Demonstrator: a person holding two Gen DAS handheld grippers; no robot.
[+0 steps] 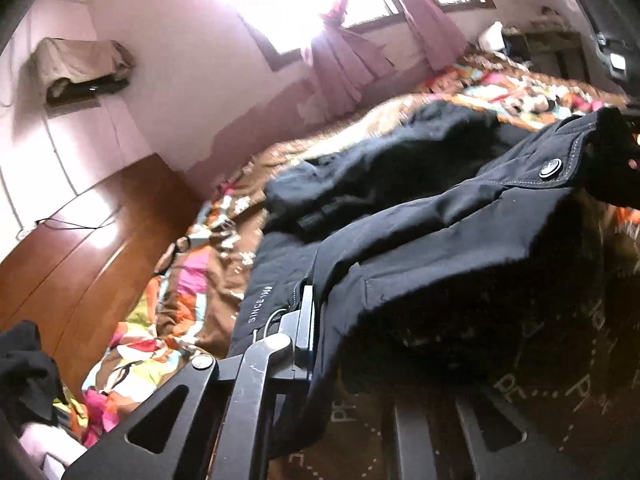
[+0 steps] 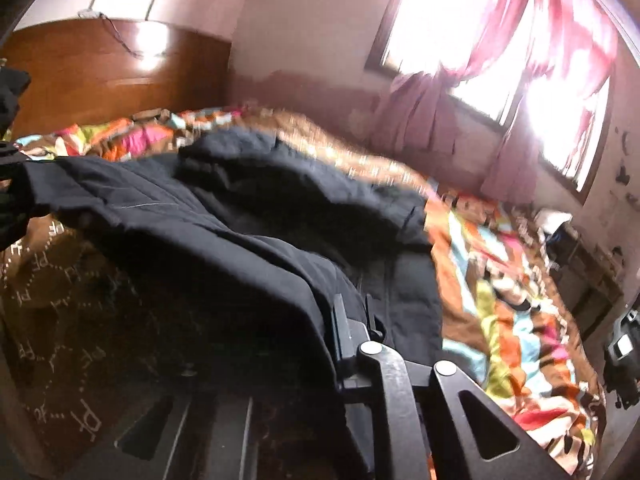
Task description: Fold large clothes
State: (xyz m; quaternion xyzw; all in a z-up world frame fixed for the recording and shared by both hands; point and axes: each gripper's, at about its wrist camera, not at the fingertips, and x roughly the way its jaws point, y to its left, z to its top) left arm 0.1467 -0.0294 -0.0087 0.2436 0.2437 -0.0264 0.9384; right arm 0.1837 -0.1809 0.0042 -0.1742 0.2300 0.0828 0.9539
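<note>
A large black padded jacket [image 1: 420, 220] with white "SINCE" lettering and a metal snap button [image 1: 550, 169] lies across the bed. Its near edge is lifted off the bedding. My left gripper [image 1: 310, 320] is shut on the jacket's edge by the lettering, with fabric draped over its right finger. In the right wrist view the same jacket [image 2: 240, 220] hangs towards me. There my right gripper [image 2: 354, 320] is shut on a fold of it, and cloth hides most of its left finger. The far part of the jacket still rests bunched on the bed.
A colourful patchwork quilt [image 1: 192, 288] covers the bed [image 2: 500, 280]. A brown cover with pale letters [image 2: 48, 280] lies under the raised jacket. A wooden headboard [image 1: 80, 220] stands to the left. A bright window with pink curtains [image 1: 344, 60] lies beyond the bed.
</note>
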